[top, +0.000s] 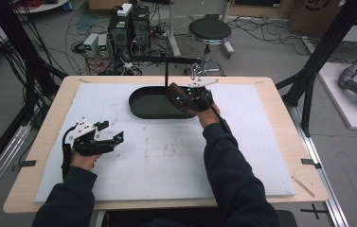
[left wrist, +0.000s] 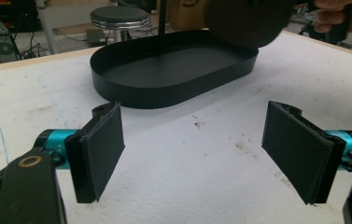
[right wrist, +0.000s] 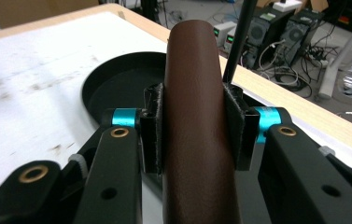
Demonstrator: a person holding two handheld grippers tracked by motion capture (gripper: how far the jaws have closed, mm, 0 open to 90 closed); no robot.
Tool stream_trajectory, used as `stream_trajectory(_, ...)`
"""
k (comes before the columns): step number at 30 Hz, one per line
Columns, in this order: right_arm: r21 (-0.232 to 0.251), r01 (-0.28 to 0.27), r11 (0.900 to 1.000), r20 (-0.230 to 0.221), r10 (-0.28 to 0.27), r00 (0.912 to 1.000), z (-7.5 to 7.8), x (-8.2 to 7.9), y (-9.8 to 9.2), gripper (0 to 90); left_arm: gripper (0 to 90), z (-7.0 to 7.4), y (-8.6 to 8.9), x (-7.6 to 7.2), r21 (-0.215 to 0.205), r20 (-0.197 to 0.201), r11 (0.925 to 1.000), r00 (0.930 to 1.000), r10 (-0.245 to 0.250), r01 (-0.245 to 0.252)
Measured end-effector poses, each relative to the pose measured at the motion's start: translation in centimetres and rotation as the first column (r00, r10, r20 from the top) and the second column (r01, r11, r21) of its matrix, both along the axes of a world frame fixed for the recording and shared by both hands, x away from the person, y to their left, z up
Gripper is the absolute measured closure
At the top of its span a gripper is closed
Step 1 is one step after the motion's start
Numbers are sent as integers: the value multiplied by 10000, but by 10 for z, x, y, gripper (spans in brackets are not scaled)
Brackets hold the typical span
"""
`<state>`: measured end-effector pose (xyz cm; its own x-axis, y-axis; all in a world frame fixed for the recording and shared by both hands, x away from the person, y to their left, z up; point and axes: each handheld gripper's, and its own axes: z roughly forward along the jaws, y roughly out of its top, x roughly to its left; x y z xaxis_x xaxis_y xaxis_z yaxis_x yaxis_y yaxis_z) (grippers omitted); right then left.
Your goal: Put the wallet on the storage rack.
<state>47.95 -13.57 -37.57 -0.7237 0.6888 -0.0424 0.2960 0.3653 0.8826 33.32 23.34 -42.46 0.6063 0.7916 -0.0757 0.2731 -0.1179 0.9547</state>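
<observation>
right gripper (right wrist: 193, 126) jaws clamped on brown case (right wrist: 194, 121) above black tray (top: 150, 104), left gripper (left wrist: 204, 149) jaws wide apart, empty, near tray

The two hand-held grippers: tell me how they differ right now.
The left hand-held gripper has its jaws spread wide with nothing between them; the right hand-held gripper is clamped on a brown leather-like object. The left one sits low over the bare white mat, apart from the black oval tray; the right one is at the tray's right end. Both have black padded jaws with teal fittings.
</observation>
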Motion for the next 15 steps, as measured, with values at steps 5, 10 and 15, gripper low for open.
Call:
stream_trajectory(5, 273, 138, 9995, -480, -125, 9988, -13, 19, 20, 639, 207, 0, 0, 0, -26, 13, 10000, 10000, -1, 1)
stream_trajectory(10, 617, 455, 9971, -1074, -386, 9935, -32, 33, 30, 637, 207, -1, -1, 0, -20, -15, 10000, 10000, -36, 35)
stream_trajectory(15, 628, 1349, 9889, -1382, -1252, 9825, -42, 41, 22, 587, 207, -1, -1, 0, 7, -29, 10000, 10000, -65, 65)
